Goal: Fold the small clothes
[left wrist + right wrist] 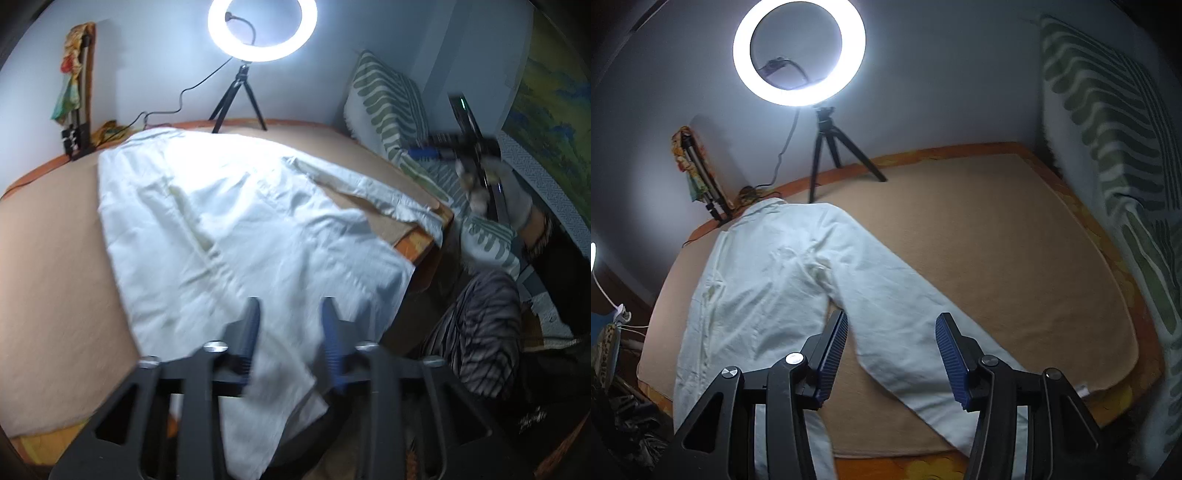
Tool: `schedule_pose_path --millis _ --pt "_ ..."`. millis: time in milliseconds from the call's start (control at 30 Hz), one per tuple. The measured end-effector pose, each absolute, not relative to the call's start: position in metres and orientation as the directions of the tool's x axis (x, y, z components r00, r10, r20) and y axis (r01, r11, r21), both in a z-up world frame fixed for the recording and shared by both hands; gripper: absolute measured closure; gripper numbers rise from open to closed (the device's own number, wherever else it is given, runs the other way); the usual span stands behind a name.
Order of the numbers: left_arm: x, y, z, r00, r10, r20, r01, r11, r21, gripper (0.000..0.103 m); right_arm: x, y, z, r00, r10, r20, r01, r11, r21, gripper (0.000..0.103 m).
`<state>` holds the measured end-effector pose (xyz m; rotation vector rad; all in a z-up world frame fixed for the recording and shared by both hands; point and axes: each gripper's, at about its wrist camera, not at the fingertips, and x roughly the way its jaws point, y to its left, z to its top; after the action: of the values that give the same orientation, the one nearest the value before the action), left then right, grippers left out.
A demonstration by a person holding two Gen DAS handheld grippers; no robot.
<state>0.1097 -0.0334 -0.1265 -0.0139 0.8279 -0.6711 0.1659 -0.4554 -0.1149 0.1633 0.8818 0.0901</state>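
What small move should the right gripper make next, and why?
Probably lower the right gripper and close on the sleeve beneath it: its jaws are open, nothing is held, and the white shirt lies flat, unfolded, with that sleeve spread out across the tan mat.

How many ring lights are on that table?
1. The ring light stands on its tripod at the table's far edge, by the wall, beyond the white shirt. Another could sit out of view.
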Motion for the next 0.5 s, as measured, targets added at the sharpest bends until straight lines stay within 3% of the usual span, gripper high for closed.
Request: schedule_pose_path --millis 500 --pt "0.159 -0.111 -0.126 0.394 -0.618 -0.680 0.588 0.738 -0.330 0.065 0.124 -0.594 -0.209 0.531 0.159 -0.832 0.164 0.944 0.286 0.049"
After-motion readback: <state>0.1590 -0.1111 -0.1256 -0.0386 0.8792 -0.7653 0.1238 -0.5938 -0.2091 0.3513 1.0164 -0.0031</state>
